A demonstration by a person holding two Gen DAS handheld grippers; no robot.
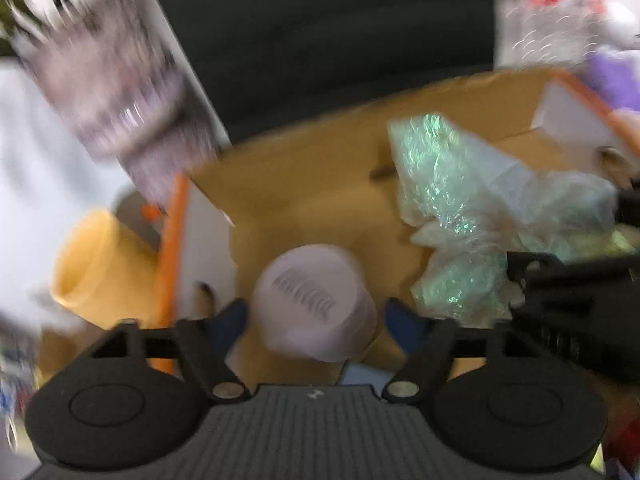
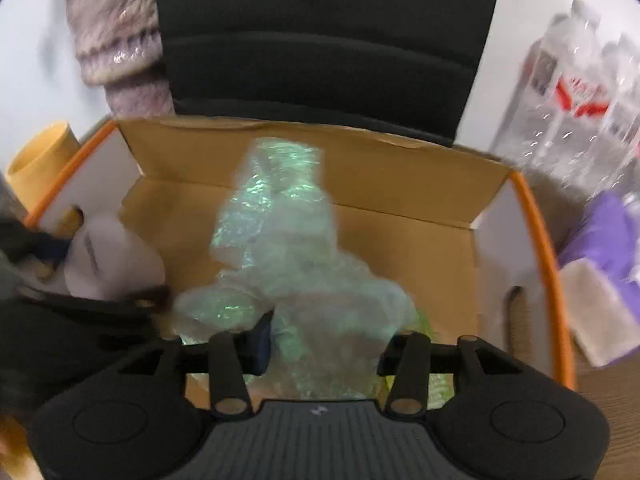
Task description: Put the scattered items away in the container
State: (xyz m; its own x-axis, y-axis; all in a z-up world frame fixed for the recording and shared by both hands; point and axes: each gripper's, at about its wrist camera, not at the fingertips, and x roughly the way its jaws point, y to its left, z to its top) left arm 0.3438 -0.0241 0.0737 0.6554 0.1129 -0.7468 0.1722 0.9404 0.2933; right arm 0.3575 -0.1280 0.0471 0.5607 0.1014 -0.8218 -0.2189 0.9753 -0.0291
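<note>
Left tongs point(image 1: 316, 312) being held over open cardboard box point(image 1: 320, 184), jaws spread, pale lilac cup point(image 1: 316, 304) being seen between blue pads, sides not being pressed; cup lying low centre of frame inside box. Right tongs point(image 2: 328, 340) being held over same box point(image 2: 400, 176), crumpled iridescent plastic wrap point(image 2: 280, 240) being bunched between jaws at frame centre; grip cannot be told through blur. Yellow cup point(image 2: 40, 160) being seen outside box, left edge. Purple cloth point(image 2: 608, 236) lying at right edge.
</note>
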